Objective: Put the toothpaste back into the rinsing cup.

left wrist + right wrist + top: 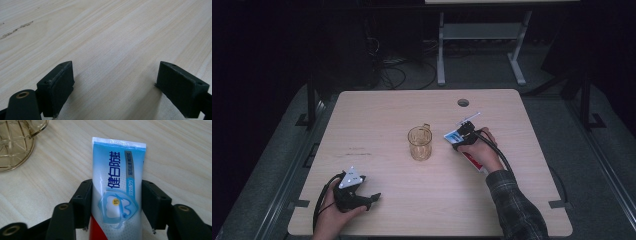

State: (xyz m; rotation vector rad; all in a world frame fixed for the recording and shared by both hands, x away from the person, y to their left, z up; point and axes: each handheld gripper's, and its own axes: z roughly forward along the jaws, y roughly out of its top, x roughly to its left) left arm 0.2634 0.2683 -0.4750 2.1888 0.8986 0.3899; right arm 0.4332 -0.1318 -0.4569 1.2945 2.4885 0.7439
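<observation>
Lying flat on the bench (377,115), the toothpaste tube (116,182) is clasped by the right gripper (116,205) but not yet lifted toward the cup (419,142), while the left gripper (115,87) is left wide and empty.

High view above the table (377,112), looking forward-down; two close tool-mounted views along its wood.

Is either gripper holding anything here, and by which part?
The right gripper clamps the blue-and-white toothpaste tube across its middle, by its side edges. The left gripper is open over bare table.
</observation>
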